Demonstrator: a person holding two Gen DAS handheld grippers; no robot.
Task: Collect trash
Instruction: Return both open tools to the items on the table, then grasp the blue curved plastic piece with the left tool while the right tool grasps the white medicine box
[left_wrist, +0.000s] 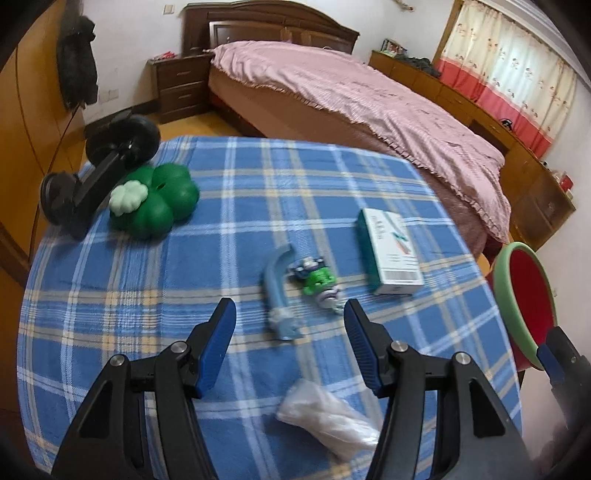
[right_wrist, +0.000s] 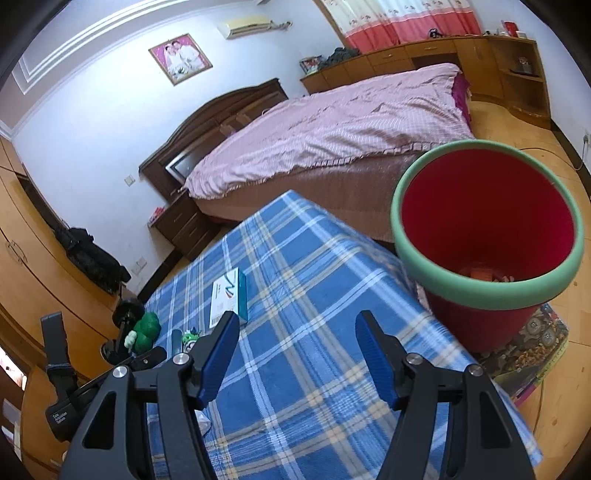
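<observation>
Since both tools are empty, notes by item:

Left gripper (left_wrist: 290, 332): jaws wide apart, nothing between them, over the cloth (left_wrist: 147, 306) w/ the trash just ahead.
Right gripper (right_wrist: 297, 350): jaws apart too, empty, aimed toward the bin (right_wrist: 443, 288).
Step (my read): pick up next scrap w/ left, carry to bin.
Bag (left_wrist: 328, 417): crumpled clear plastic, lying below the left tool, beside its right finger. Soft, will squash; close on the bulk, not a loose edge, or it slips.
Wrapper (left_wrist: 279, 291): blue curved strip, flat on cloth, just ahead btwn the fingers. Thin, so come down low and pinch across its width; cloth may bunch up w/ it.
Green scrap (left_wrist: 317, 280): small crumpled piece touching or nearly touching wrapper's right side; can't tell which. Take separately.
Box (left_wrist: 388, 254): white/teal carton, farther right, flat. Can't tell if empty, so trash or not is unclear.
Bin: red w/ green rim, on floor off the table's right edge; some bits already at the bottom. Open top, easy drop.
In the way: little. Green clover toy (left_wrist: 155, 199) and black wheeled thing (left_wrist: 96, 173) sit far left, well apart from the trash.
Risk: the two tools crossing near the bin.
</observation>
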